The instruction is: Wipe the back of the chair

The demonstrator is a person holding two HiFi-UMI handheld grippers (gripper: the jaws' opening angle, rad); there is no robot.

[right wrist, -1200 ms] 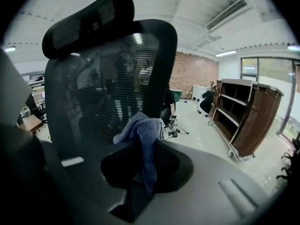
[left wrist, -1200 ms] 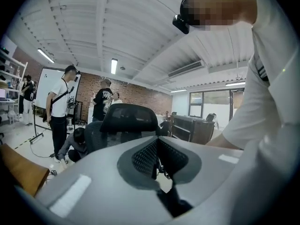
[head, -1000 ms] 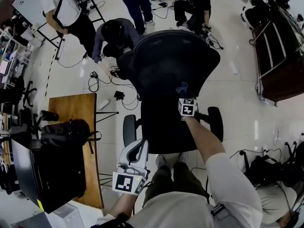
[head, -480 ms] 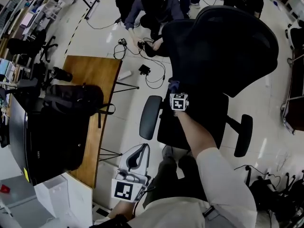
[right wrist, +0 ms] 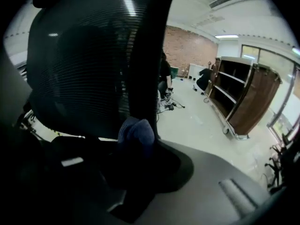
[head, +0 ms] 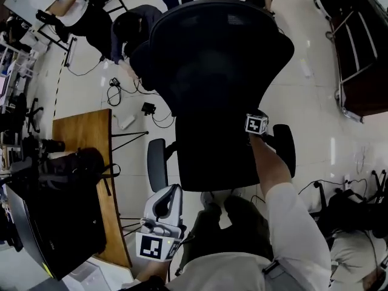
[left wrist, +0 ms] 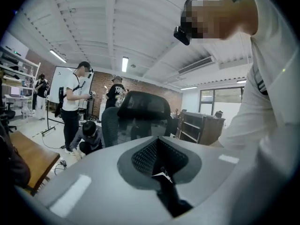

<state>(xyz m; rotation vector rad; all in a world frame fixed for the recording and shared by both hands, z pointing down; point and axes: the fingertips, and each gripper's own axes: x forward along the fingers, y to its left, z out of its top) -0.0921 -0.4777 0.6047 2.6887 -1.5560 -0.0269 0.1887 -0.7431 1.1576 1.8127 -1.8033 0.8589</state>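
**A:** Status, left to right?

**B:** Far left is the wooden table (head: pixel 85 141) with a black bag (head: pixel 76 165) on it. My left gripper (left wrist: pixel 162 172) hangs low by my hip, well away from the chair (head: pixel 218 71). Its jaws are closed together with nothing between them.

**A:** And the chair itself?

**B:** It's dead centre in front of me. The mesh backrest (right wrist: pixel 79 74) faces me and the seat (head: pixel 212 159) is just past my knees. (A couple of people (head: pixel 130 38) are crouched on the floor beyond it.)

**A:** Right side?

**B:** My right gripper (right wrist: pixel 133 146) is clamped on a blue cloth (right wrist: pixel 137 131). The cloth is bunched up and sticks out past the tips. It sits low on the backrest's right edge, above the right armrest (head: pixel 285 147), and touches the dark frame beside the mesh.

**A:** Anything further right?

**B:** A brown shelf unit (right wrist: pixel 243 97) stands well apart from the chair.
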